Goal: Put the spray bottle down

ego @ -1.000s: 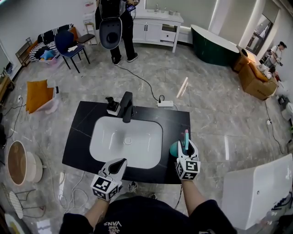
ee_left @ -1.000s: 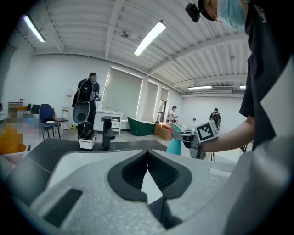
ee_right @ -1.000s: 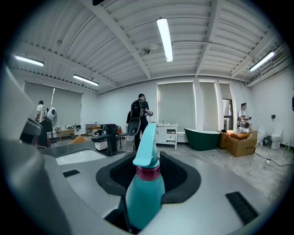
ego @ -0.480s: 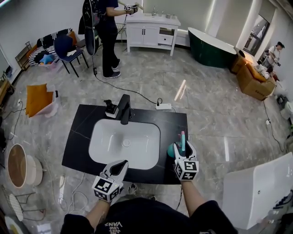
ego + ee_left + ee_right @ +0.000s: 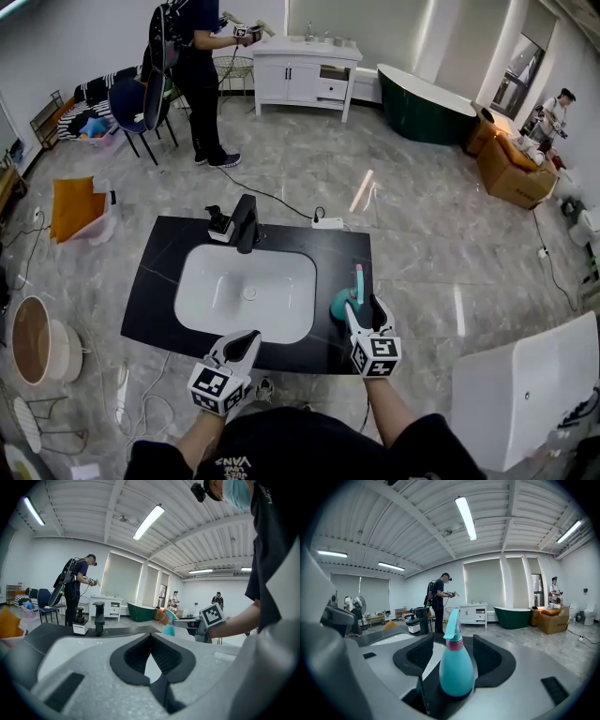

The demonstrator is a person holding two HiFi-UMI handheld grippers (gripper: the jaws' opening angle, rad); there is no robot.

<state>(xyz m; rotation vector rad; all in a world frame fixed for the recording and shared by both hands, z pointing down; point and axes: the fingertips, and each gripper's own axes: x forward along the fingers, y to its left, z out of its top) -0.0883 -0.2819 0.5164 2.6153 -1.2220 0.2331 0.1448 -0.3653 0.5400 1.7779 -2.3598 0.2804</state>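
Observation:
The teal spray bottle (image 5: 341,302) with a pink collar stands upright on the black countertop (image 5: 159,281), right of the white sink (image 5: 246,292). My right gripper (image 5: 363,307) reaches around it from the near side. In the right gripper view the bottle (image 5: 454,672) sits between the dark pads (image 5: 423,652) with a slim gap on each side, and the jaws are opening. My left gripper (image 5: 247,338) hovers at the counter's front edge below the sink, its tips (image 5: 150,634) together with nothing held.
A black faucet (image 5: 246,223) and a soap dispenser (image 5: 217,223) stand behind the sink. A power strip (image 5: 326,223) and cable lie on the floor beyond. A large white unit (image 5: 525,394) stands at the right. A person (image 5: 192,75) works at a far vanity.
The right gripper's jaws have spread away from the bottle, which stays upright on the counter. Both grippers have drawn back slightly toward me. The person at the back has walked to the vanity.

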